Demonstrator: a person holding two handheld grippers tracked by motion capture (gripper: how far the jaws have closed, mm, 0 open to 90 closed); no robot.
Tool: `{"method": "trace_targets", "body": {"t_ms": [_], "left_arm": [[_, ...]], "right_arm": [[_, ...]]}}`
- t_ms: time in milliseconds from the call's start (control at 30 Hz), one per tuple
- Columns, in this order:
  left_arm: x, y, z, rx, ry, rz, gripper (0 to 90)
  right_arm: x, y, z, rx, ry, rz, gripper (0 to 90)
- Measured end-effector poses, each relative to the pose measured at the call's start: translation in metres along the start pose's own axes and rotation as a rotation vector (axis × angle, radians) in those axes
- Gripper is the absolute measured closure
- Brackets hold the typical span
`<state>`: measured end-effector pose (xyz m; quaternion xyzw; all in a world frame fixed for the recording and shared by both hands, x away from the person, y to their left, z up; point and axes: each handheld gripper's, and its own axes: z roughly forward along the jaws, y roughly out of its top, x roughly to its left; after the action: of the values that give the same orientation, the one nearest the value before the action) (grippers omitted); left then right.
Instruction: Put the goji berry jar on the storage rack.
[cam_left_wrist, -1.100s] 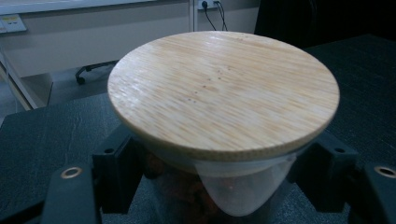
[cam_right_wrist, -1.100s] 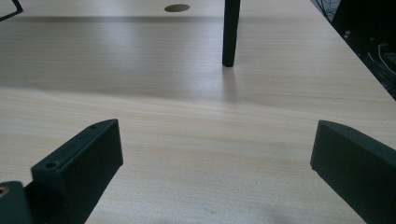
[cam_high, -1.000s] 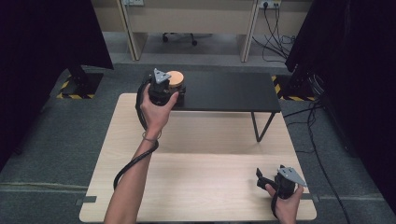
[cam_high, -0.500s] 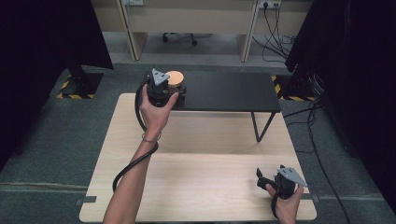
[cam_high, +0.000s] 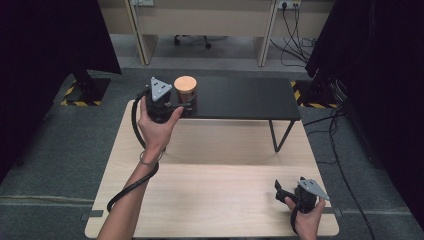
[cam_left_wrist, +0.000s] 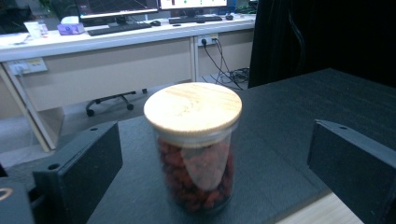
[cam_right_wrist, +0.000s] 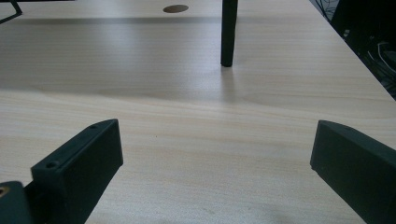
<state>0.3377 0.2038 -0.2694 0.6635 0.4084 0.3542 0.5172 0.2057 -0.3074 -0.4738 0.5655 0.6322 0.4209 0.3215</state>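
Observation:
A clear glass jar (cam_high: 185, 91) with a round wooden lid, holding something red, stands upright on the left end of the black shelf (cam_high: 240, 97). My left gripper (cam_high: 184, 106) is held level beside it; its jaws have just been opening. In the left gripper view the jar (cam_left_wrist: 194, 149) sits just ahead of my left gripper (cam_left_wrist: 215, 133), between the two spread jaws, and neither pad touches it. My right gripper (cam_high: 280, 190) rests low at the table's front right, open; in the right gripper view the right gripper (cam_right_wrist: 215, 135) has only bare wood between its jaws.
The light wooden table (cam_high: 215, 190) carries the black shelf on thin legs; one leg (cam_right_wrist: 227, 32) stands ahead of the right gripper. A cable (cam_high: 132, 187) trails along the left forearm. Desks and floor cables lie beyond, with dark curtains at both sides.
The left gripper has let go of the jar, opened wide and drawn back to the left. The jar stays put on the shelf. The right hand has not moved.

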Motion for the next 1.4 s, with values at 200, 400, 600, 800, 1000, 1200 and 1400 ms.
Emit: {"method": "trace_targets", "body": {"t_ms": [200, 400, 600, 800, 1000, 1200, 1400], "left_arm": [[-0.006, -0.009, -0.019, -0.007, 0.003, 0.046, 2.6], [-0.008, -0.030, -0.030, -0.013, -0.022, 0.039, 2.2], [-0.010, -0.054, -0.035, -0.011, -0.029, 0.020, 2.2], [-0.014, -0.079, -0.047, -0.017, -0.044, 0.008, 2.0], [-0.018, -0.099, -0.055, -0.034, -0.052, 0.004, 1.8], [-0.023, -0.121, -0.058, -0.030, -0.071, 0.017, 1.7], [-0.030, -0.146, -0.058, -0.024, -0.091, 0.006, 1.8]], "right_arm": [[0.000, 0.000, 0.000, 0.000, -0.001, -0.001, 2.4], [0.001, 0.000, 0.000, 0.001, -0.004, -0.006, 2.4], [0.002, 0.000, 0.000, -0.002, -0.006, -0.005, 2.4], [0.002, 0.000, 0.000, 0.002, -0.005, -0.010, 2.2], [0.002, 0.000, 0.000, 0.002, -0.006, -0.011, 2.2], [0.002, 0.001, 0.000, 0.004, -0.008, -0.012, 2.2], [0.003, 0.000, 0.000, 0.003, -0.010, -0.012, 2.2]]}}
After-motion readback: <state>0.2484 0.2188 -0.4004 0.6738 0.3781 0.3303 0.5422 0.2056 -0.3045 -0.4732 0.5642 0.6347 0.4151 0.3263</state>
